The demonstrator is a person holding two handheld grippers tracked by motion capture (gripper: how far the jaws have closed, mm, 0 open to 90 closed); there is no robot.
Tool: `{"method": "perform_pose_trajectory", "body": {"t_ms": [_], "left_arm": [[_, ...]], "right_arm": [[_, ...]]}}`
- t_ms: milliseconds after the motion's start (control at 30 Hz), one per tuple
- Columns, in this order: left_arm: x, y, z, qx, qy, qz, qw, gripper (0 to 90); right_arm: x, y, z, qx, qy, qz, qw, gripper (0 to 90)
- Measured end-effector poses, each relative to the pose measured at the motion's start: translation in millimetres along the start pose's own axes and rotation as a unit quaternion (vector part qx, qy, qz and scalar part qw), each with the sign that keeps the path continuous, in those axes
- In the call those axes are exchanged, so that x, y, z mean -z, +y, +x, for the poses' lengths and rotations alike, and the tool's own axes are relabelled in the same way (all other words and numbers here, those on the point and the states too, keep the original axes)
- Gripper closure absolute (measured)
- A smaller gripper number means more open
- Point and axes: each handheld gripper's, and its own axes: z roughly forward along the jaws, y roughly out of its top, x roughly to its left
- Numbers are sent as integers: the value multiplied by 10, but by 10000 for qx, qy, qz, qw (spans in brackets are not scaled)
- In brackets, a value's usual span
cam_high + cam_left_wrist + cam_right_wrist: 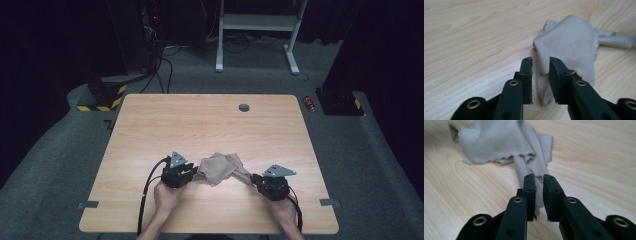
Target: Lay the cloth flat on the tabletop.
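Observation:
A crumpled beige ribbed cloth lies on the wooden table near its front, between my two grippers. My left gripper is at the cloth's left edge. In the left gripper view its jaws stand a little apart, with a corner of the cloth lying in the gap. My right gripper is at the cloth's right end. In the right gripper view its jaws are nearly together, pinching a narrow strip of the cloth.
A round cable hole sits near the table's far edge. Grey tape marks stick to its front corners. On the floor beyond are a white desk frame, a red can and a black-and-yellow base.

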Motion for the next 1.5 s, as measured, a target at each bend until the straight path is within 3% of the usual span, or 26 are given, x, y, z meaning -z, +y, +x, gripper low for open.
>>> {"method": "perform_pose_trajectory", "body": {"t_ms": [100, 200, 367, 567, 700, 900, 1100, 1300, 1433, 1500], "left_arm": [[39, 58, -91, -179, -34, -57, 9998, 628], [-15, 92, -209, -452, -198, 118, 9987, 538], [-187, 81, -355, -737, -280, 349, 9963, 507], [-357, 86, -406, -1002, -429, 709, 9915, 685], [-399, 89, -419, -1124, -459, 827, 9891, 827], [-345, 194, -392, -1020, -594, 692, 9906, 889], [-284, 337, -286, -771, -658, 412, 9940, 892], [-237, 482, -104, -367, -664, 112, 9971, 893], [-287, 541, 68, -143, -449, 70, 9989, 893], [-360, 546, 138, -97, -211, 116, 9997, 893]], "right_arm": [[13, 72, 18, 30, -20, -59, 10000, 788], [-51, 123, 18, 121, -67, 11, 9999, 767], [-194, 155, -16, 51, -41, 149, 9999, 701], [-317, 186, 18, 136, -20, 253, 9996, 673], [-397, 199, 41, 151, 21, 345, 9993, 716], [-462, 183, 62, 285, 49, 485, 9984, 888], [-454, 185, 51, 257, 48, 421, 9988, 898], [-443, 186, 57, 269, 57, 468, 9985, 898], [-462, 183, 62, 280, 66, 492, 9984, 898], [-464, 186, 70, 269, 64, 490, 9984, 898]]}}
